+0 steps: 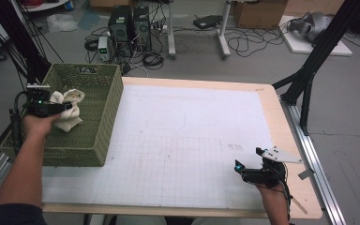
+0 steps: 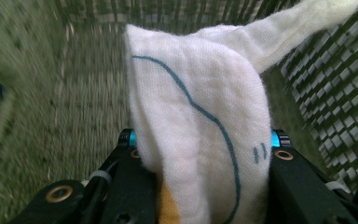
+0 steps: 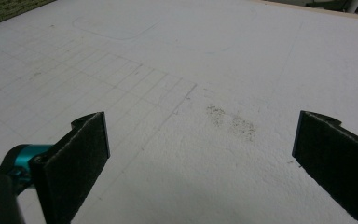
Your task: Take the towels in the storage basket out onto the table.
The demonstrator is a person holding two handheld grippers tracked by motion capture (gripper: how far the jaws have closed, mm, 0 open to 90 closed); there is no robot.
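Cloth blue line visible between left gripper fingers; high view: basket.

High view overhead, facing forward; gripper views close; shared table.

White cloth with blue line, bunched, upright; over green basket

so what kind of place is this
Probably a lab or workshop set up for recording handling tasks: a gridded table, computer towers with loose cables on the bare floor, and black rig struts beside the table.
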